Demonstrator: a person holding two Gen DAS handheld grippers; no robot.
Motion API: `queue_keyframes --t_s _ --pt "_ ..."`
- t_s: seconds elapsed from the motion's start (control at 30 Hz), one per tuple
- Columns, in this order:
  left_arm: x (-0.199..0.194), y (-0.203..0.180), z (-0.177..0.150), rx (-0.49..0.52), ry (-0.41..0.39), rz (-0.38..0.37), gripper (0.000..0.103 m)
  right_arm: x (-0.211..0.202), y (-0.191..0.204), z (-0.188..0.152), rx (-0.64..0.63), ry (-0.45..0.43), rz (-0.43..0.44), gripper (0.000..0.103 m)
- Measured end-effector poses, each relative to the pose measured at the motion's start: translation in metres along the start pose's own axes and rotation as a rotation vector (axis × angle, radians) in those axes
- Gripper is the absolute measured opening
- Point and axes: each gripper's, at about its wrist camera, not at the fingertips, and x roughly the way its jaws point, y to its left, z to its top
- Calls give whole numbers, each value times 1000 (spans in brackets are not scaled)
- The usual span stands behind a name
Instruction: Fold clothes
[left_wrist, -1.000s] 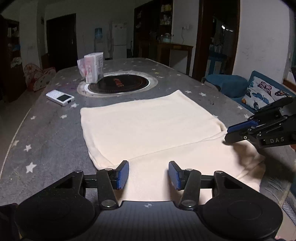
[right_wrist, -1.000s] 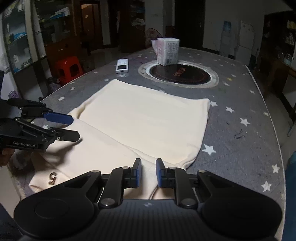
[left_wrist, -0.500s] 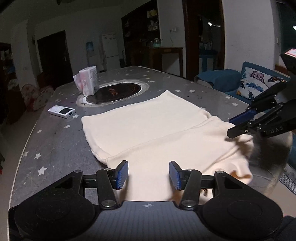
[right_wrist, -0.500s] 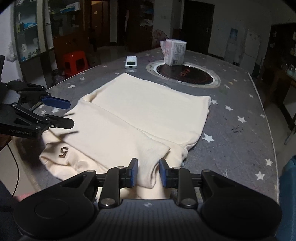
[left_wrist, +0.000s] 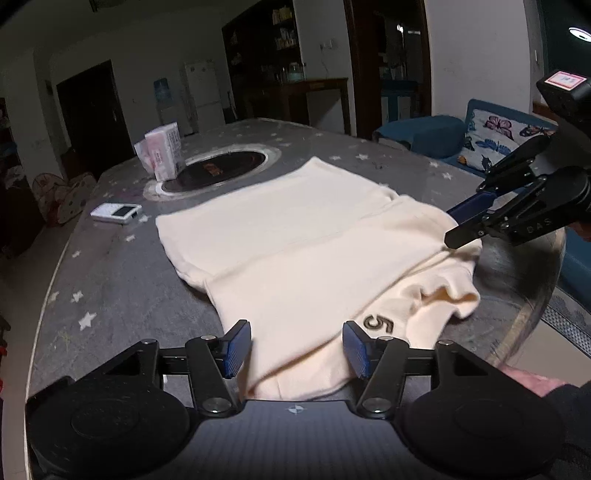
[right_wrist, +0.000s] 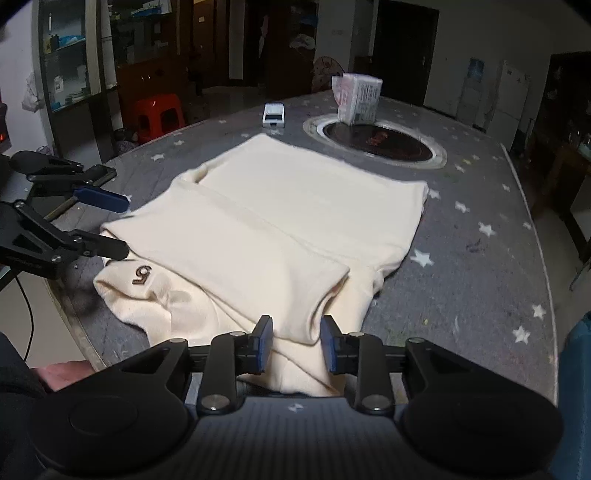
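Note:
A cream garment (left_wrist: 295, 236) lies folded on the grey star-patterned table (left_wrist: 110, 280), its near end bunched at the table edge with a dark "5" mark (left_wrist: 378, 325). It also shows in the right wrist view (right_wrist: 288, 221). My left gripper (left_wrist: 297, 349) is open, its pads either side of the near hem, not clamping it. My right gripper (right_wrist: 295, 341) is open around a fold of the near edge. Each gripper appears in the other's view, open, at the garment's side: the right gripper (left_wrist: 465, 225) and the left gripper (right_wrist: 120, 225).
A tissue pack (left_wrist: 162, 155) stands by a round inset hob (left_wrist: 218, 170) at the far end. A white device (left_wrist: 116, 213) lies far left. A blue sofa with butterfly cushion (left_wrist: 495, 133) is at right; a red stool (right_wrist: 159, 116) stands beyond the table.
Both grippers have pulled back towards the near table edge and risen. The right gripper's jaws have widened. The garment's near end now bunches at the edge, with the "5" mark exposed.

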Motion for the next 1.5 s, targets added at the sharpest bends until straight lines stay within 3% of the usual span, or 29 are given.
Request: queue_keyframes --t_s 0.3,0.57,0.63,0.73,0.77,0.87,1.3,1.43,1.5 --pt "-26 -13 -11 130 -34 -48 66 -18 9 -5 -62 -3 -2 36" --pt "-15 -34 -24 261 -36 -47 65 -20 26 -18 -163 36 14 39" --pt "-13 -38 -25 286 -59 -47 57 -20 31 -20 -187 39 15 46" --pt "-9 -40 -24 301 -69 -54 31 -21 39 -25 -234 28 20 48" --pt "-7 -40 -23 296 -69 -63 21 -21 41 -26 -246 25 21 48" --pt "-7 -37 -19 270 -85 -68 12 -21 45 -27 -280 7 21 49" --pt "8 8 26 38 -122 -115 10 -4 59 -19 -393 -94 -4 51" --pt "11 12 24 35 -109 -132 11 8 51 -8 -328 -76 34 44" --pt "10 12 21 44 -102 -135 14 14 46 -2 -289 -65 55 25"
